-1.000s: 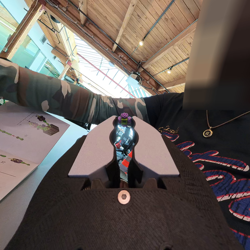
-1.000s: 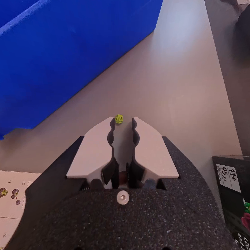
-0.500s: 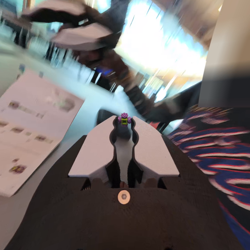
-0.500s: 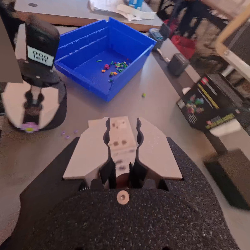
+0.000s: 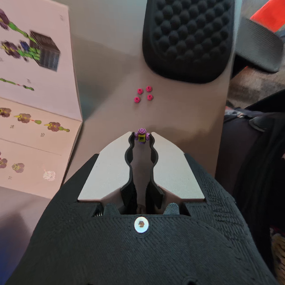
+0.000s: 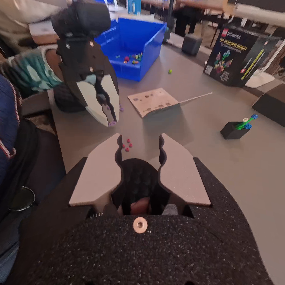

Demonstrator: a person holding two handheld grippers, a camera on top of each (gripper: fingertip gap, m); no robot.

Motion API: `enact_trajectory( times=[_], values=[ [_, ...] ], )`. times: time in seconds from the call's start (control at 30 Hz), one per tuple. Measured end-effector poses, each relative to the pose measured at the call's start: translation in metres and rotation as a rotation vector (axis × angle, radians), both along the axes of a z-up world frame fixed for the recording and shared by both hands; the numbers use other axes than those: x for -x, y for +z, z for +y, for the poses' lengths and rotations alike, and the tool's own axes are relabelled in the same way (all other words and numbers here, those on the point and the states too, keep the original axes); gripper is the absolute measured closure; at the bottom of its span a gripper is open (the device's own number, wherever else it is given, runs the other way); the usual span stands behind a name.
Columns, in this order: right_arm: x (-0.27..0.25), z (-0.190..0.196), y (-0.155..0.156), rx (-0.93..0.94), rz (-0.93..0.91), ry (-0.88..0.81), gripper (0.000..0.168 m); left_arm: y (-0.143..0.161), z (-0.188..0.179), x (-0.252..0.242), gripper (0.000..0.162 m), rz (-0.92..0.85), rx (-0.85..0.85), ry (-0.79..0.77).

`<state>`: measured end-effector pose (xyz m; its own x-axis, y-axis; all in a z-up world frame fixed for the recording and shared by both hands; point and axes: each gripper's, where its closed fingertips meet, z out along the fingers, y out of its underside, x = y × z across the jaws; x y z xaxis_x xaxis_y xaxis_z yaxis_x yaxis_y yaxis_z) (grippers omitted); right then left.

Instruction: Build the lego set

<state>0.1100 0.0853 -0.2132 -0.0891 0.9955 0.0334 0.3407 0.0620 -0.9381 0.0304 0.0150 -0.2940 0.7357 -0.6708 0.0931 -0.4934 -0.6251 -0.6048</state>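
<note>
Left hand-held gripper (image 5: 141, 135) pinches the purple flower cluster (image 5: 141, 136) at its tips, above the table (image 5: 108, 92). Right hand-held gripper (image 6: 140, 136) gapes empty; recommend closing squarely on one magenta stud (image 6: 128, 140), avoiding neighbours.

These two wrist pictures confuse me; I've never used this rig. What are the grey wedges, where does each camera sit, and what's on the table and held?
The grey wedges are gripper fingers; a person holds one gripper per hand, with a camera looking along each. In the left wrist view, the left gripper pinches a purple flower piece above four pink studs, beside the instruction booklet and a black pad. In the right wrist view, the right gripper is open and empty. Beyond lie the blue bin, the set's box and a black vase build.
</note>
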Motion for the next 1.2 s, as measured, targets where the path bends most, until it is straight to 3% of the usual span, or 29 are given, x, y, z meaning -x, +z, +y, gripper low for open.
enact_trajectory(
  times=[0.27,0.4,0.6,0.77,0.93,1.07,1.2],
  values=[
    [0.001,0.004,-0.003,0.016,0.034,-0.011,0.123,-0.009,0.0,0.004,0.144,0.096,0.044,-0.008],
    [0.001,0.004,0.0,0.022,0.057,-0.007,0.123,-0.008,-0.003,0.002,0.131,0.086,0.066,-0.033],
    [-0.001,0.004,0.003,0.045,0.087,-0.006,0.123,0.036,-0.001,0.019,0.129,-0.003,0.0,-0.041],
    [-0.003,0.004,0.004,0.051,0.1,-0.006,0.123,0.08,0.01,0.066,0.129,0.023,-0.022,-0.037],
    [-0.006,0.006,0.004,0.048,0.104,-0.012,0.123,0.111,0.055,0.143,0.132,0.283,-0.078,0.043],
    [-0.006,0.006,0.007,0.051,0.122,-0.013,0.123,0.102,0.101,0.218,0.132,0.478,0.069,0.076],
    [-0.009,0.009,0.006,0.036,0.113,-0.025,0.123,0.058,0.131,0.274,0.133,0.502,0.316,0.17]
  ],
)
